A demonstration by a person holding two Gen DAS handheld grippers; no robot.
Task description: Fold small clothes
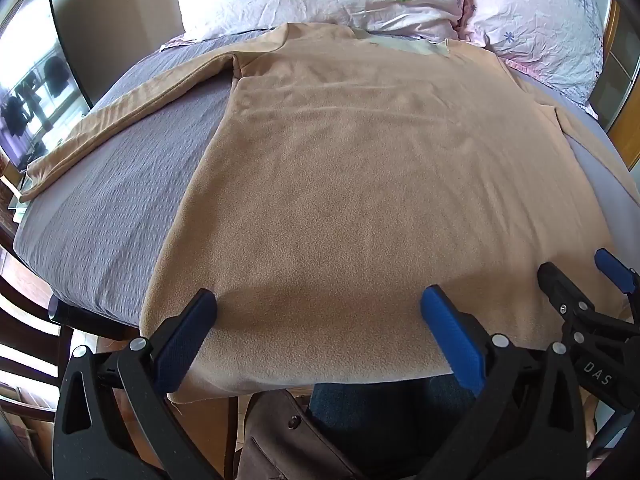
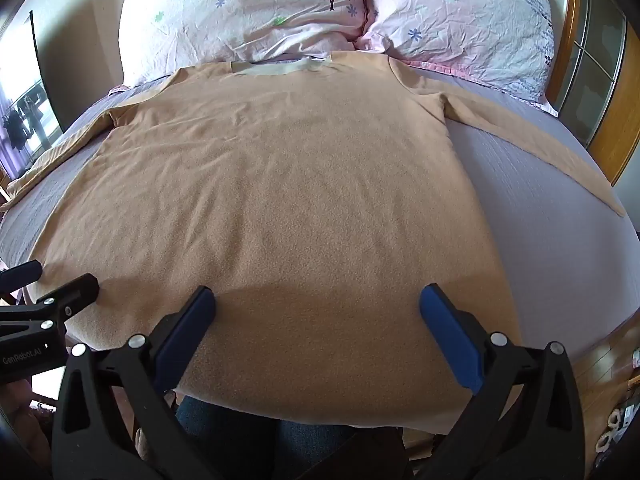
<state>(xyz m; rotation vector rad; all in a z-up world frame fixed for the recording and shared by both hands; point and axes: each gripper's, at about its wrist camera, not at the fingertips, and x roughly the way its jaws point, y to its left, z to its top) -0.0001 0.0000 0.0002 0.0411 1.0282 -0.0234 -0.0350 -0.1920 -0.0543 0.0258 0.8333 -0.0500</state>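
Observation:
A tan long-sleeved fleece shirt lies flat on a grey bed, collar toward the pillows, both sleeves spread out to the sides; it also shows in the right wrist view. Its hem hangs a little over the near bed edge. My left gripper is open and empty, its blue fingers just above the hem's left part. My right gripper is open and empty above the hem's right part. The right gripper shows at the right edge of the left wrist view, and the left gripper at the left edge of the right wrist view.
Two pink floral pillows lie at the head of the grey bedspread. A wooden headboard or frame stands at the right. A window with hanging dark clothes is at the left. The person's jeans are below the hem.

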